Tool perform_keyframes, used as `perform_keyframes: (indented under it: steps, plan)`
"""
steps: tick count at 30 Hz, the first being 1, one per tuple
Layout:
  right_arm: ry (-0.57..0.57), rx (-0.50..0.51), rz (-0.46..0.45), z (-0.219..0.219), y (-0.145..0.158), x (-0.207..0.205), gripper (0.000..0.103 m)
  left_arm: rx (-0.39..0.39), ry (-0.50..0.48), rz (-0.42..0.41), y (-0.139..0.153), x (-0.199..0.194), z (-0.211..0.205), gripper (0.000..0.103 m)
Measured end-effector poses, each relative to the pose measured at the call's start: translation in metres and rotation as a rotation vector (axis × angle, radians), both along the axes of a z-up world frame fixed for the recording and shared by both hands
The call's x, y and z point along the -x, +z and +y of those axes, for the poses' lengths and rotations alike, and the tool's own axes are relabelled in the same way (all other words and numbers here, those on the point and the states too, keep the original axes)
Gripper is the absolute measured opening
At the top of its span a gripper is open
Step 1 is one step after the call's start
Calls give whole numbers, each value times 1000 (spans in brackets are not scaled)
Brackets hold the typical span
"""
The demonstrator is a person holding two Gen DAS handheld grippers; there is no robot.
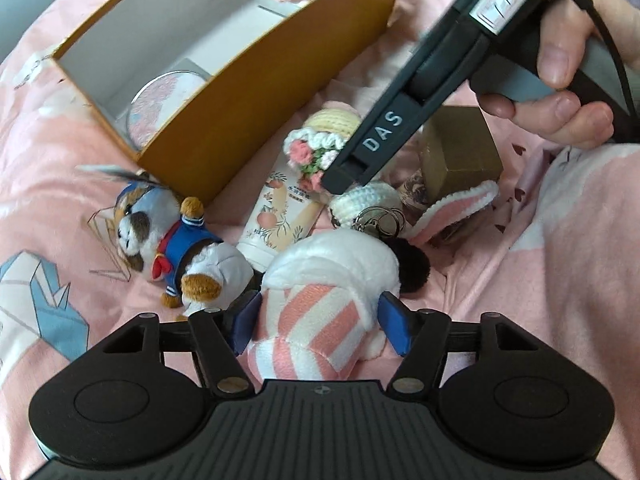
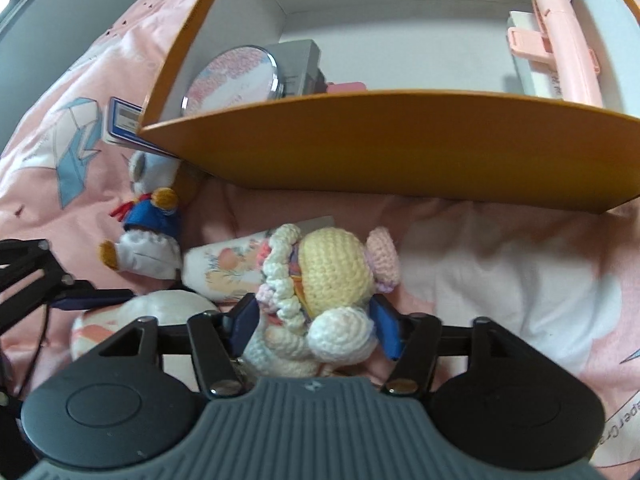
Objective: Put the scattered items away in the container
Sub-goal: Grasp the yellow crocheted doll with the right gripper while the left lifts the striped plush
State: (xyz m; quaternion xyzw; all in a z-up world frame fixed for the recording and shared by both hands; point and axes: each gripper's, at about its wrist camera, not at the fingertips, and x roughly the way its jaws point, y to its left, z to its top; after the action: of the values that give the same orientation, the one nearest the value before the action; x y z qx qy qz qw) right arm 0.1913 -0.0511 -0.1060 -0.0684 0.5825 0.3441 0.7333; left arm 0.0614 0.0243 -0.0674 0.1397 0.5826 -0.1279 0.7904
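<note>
Left wrist view: spread left hand-held gripper [image 1: 318, 322] straddles a fluffy pink-striped plush [image 1: 320, 312]; right hand-held gripper [image 2: 316, 326] brackets a knobbly crocheted doll [image 2: 320, 296].

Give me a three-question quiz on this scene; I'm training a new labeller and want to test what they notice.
1. True or false: the round mirror lies inside the box.
2. What sits between the left gripper fingers? A) striped plush B) cat plush C) tube
3. Which toy do the right gripper fingers straddle?

Key: 1 true; 2 A; 3 the crochet doll.
</note>
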Motion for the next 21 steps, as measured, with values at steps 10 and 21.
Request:
perform_keyframes:
  steps: [10,21]
  plan:
    - [-6,-48,-149,-27,39,12,51,95,127,-112,26,22,12,68]
    - [-73,-86,-266,-78,90,9,51,240,220,-334,81,15,24,68]
